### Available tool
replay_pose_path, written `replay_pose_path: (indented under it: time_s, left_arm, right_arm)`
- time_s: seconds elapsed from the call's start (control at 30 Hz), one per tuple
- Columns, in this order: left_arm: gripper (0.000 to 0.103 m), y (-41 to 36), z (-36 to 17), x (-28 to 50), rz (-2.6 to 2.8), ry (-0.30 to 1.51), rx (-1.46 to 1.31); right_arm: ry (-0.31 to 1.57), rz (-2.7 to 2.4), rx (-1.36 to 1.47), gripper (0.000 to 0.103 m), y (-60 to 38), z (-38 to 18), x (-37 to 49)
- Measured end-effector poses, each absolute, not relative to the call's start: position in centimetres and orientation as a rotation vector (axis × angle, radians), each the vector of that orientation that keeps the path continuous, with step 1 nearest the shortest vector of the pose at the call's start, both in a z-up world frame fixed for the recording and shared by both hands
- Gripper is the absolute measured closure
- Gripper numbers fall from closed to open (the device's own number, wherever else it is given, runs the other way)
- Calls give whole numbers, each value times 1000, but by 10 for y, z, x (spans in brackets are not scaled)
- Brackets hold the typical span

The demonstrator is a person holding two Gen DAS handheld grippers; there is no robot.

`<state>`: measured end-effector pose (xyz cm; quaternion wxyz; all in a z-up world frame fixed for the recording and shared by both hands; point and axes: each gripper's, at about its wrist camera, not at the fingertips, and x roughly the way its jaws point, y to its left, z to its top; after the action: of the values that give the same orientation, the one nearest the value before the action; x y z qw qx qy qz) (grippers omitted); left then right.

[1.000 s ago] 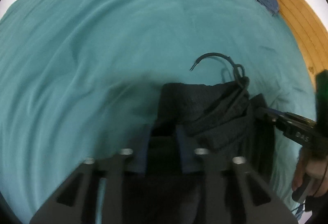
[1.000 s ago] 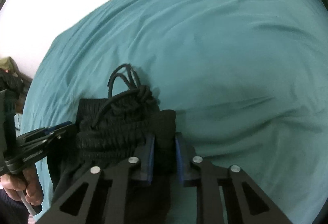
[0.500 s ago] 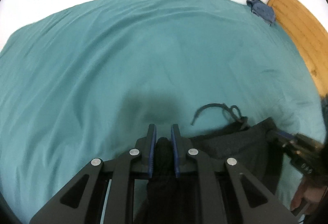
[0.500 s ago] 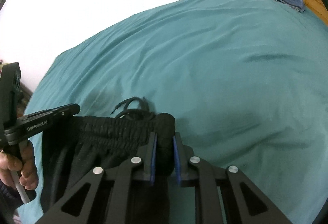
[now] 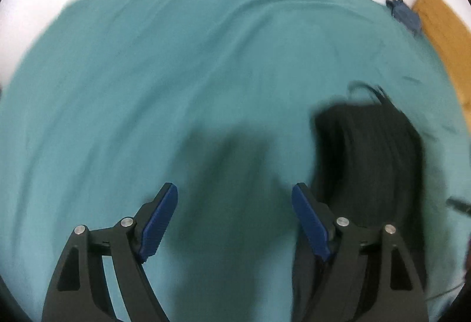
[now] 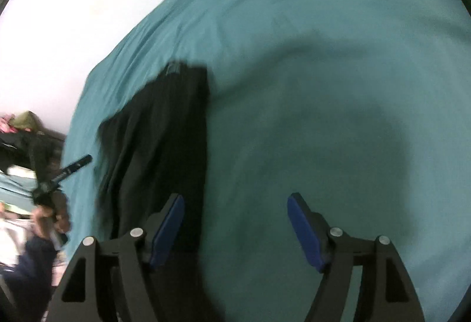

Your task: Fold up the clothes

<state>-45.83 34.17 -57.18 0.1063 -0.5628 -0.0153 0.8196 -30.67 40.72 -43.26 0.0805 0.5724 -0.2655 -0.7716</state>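
Note:
Black drawstring trousers lie folded on the teal bed sheet, to the right of my left gripper. Its jaws are opening, wide apart, with only sheet between them. In the right wrist view the same black trousers lie as a long strip left of my right gripper, whose jaws are also opening with nothing between them. The right gripper's left pad stands just over the cloth's edge. The other gripper and the hand holding it show at the far left, blurred.
A small dark blue garment lies at the far right corner of the bed beside a wooden headboard. A pile of clothes sits off the bed at the left. White wall lies behind the bed.
Both grippers were shut on the black waistband; now both have let go and stand wide. They have pulled apart and away, and the trousers lie flat on the sheet.

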Motion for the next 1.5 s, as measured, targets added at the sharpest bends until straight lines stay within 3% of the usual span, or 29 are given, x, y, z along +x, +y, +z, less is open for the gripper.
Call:
replay_pose_path:
  time_s: [0.27,0.43,0.57,0.6,0.63,0.67,0.7,0.8,1.03,1.07,1.13,1.17,1.2,1.27,1.3,1.5]
  left_arm:
    - [22,294,-602,-233,2089,-330,-1938]
    - [22,280,-636,-165,2046,-541,-1909]
    - [21,261,-646,-150,1978,-951,-1749]
    - [27,259,-650,-147,1926,-1044,-1715]
    - [42,260,-654,-146,1886,-1086,-1703]
    - [58,262,-657,-145,1853,-1118,-1697]
    - [96,264,-662,-145,1835,-1127,-1716]
    - [95,263,-668,-126,1786,-1214,-1691]
    - [91,255,-687,-91,1725,-1297,-1725]
    - [89,253,-687,-91,1703,-1314,-1729]
    - [74,250,-688,-93,1650,-1360,-1758]
    - [67,248,-687,-93,1626,-1381,-1770]
    - [54,240,-682,-89,1614,-1395,-1775]
    - [32,224,-664,-77,1635,-1385,-1800]
    - [23,223,-661,-83,1658,-1365,-1811]
    - [23,206,-628,-176,1780,-1121,-1795]
  right_arm:
    - [-1087,-1947,1988,33,372,-464,-119]
    - [-1146,-1960,1968,29,350,-486,-84]
    - [-1170,-1908,1821,30,332,-494,-96]
    - [-1170,-1893,1797,49,327,-495,-99]
    - [-1173,-1887,1791,64,324,-498,-101]
    - [-1209,-1828,1779,94,321,-506,-102]
    - [-1271,-1830,1768,95,327,-506,-98]
    - [-1427,-1903,1659,95,359,-491,-78]
    - [-1396,-1833,1807,92,366,-509,-76]
    - [-1437,-1773,1841,88,368,-517,-77]
    - [-1535,-1670,1864,76,380,-520,-77]
    - [-1562,-1653,1857,62,389,-514,-76]
    - [-1585,-1639,1852,47,397,-509,-75]
    - [-1538,-1746,1891,31,421,-488,-78]
    - [-1513,-1791,1885,29,432,-478,-84]
    - [-1307,-1939,1806,24,475,-438,-153]
